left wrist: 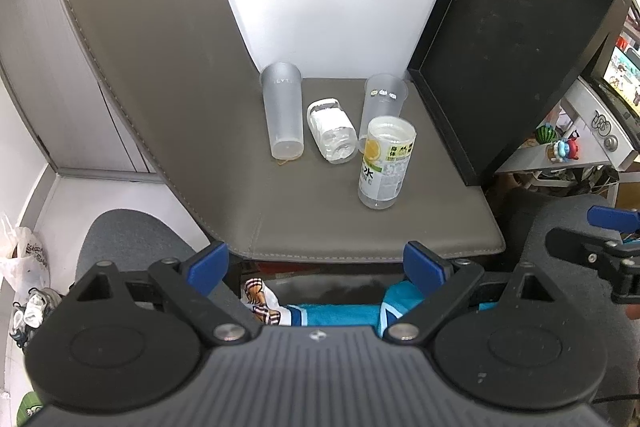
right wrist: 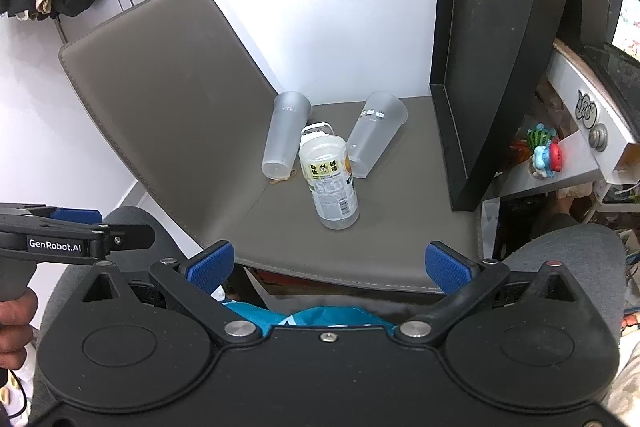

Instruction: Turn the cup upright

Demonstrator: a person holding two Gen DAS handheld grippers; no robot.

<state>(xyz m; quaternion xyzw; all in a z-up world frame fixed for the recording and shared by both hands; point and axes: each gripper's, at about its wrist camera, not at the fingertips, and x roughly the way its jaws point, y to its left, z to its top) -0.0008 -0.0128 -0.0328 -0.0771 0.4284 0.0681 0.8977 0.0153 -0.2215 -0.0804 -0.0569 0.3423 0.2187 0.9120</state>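
Two frosted plastic cups stand on a grey chair seat, wide mouths up. The taller cup is on the left. The other cup, with small stickers, is at the back right. A labelled clear container stands in front with its top open. Between the cups a small clear bottle lies on its side. My left gripper and right gripper are both open and empty, short of the seat's front edge.
The chair's backrest rises at the left. A black board leans at the seat's right edge. A cluttered shelf with toys is further right. Grey trouser legs and a blue garment lie below the grippers.
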